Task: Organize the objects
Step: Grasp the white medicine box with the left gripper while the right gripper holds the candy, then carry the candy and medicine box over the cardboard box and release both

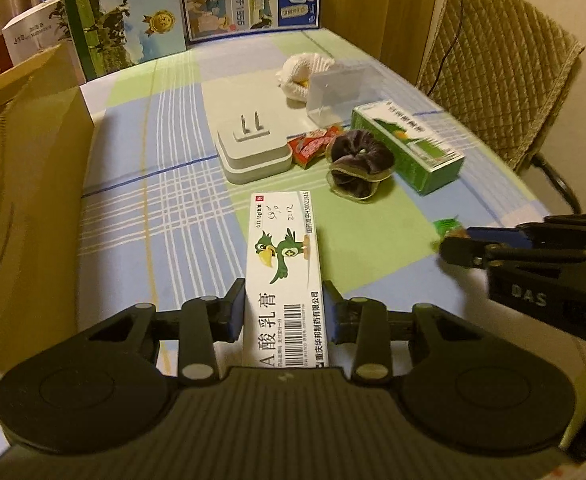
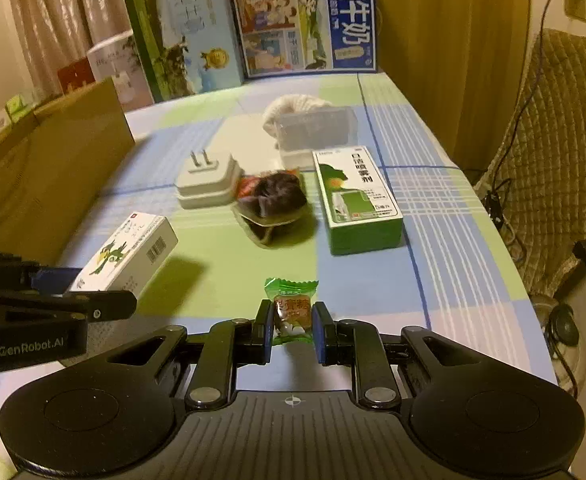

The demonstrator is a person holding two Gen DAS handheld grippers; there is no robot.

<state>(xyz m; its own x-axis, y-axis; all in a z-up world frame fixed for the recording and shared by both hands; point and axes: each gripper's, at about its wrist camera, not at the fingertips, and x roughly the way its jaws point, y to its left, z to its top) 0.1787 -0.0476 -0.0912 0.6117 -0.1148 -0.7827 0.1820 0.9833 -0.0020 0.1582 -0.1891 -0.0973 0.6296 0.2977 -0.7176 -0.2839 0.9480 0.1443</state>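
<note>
My left gripper [image 1: 284, 308] is shut on a long white ointment box with a green bird [image 1: 283, 264], held above the checked tablecloth; the box also shows in the right wrist view [image 2: 129, 254]. My right gripper [image 2: 293, 326] is shut on a green-wrapped candy [image 2: 292, 308], also seen in the left wrist view [image 1: 449, 229]. On the table lie a white plug adapter [image 1: 251, 148], a red snack packet [image 1: 311, 146], a dark scrunchie [image 1: 359, 164], a green spray box [image 2: 355, 200], a clear plastic box [image 1: 343, 90] and a white knitted item [image 1: 303, 74].
A brown cardboard box [image 1: 25, 184] stands at the left. Milk cartons and printed boxes [image 2: 305, 24] line the table's far edge. A padded chair [image 1: 501, 64] stands at the right, with a cable hanging by it.
</note>
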